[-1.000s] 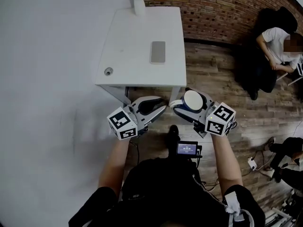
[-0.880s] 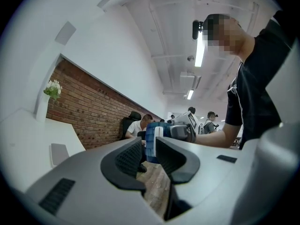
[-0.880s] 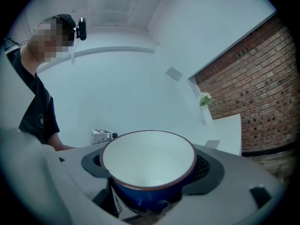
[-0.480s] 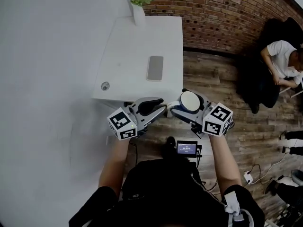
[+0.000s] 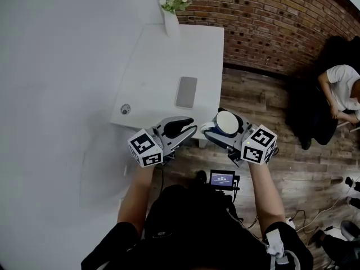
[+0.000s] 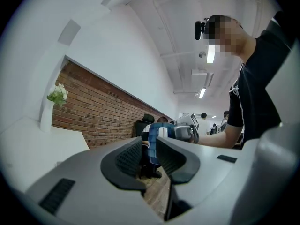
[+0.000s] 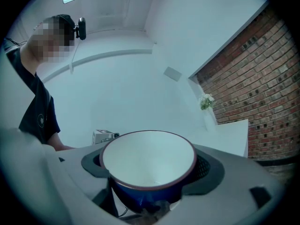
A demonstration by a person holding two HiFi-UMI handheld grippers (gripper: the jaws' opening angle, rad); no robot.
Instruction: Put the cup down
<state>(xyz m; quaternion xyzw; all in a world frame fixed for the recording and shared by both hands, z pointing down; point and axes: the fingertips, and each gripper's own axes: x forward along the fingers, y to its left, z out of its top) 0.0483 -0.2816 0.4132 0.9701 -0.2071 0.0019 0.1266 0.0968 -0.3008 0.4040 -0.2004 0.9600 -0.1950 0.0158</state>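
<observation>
White table (image 5: pixel 185 49) lies ahead. Right gripper (image 5: pixel 220 129) clamps the blue cup (image 7: pixel 147 158) by its walls; it seems stiff, glossy, probably fragile. Left gripper (image 5: pixel 190 130) is slightly apart, empty.

I'm holding the left gripper (image 5: pixel 194 127) just left of the right gripper (image 5: pixel 216 120) at the table's (image 5: pixel 163 61) near edge, with the cup (image 5: pixel 228 122) sitting between the right jaws. On the table, a phone (image 5: pixel 186 91) is lying nearer and a flower vase (image 5: pixel 171 22) is standing at the far end.
</observation>
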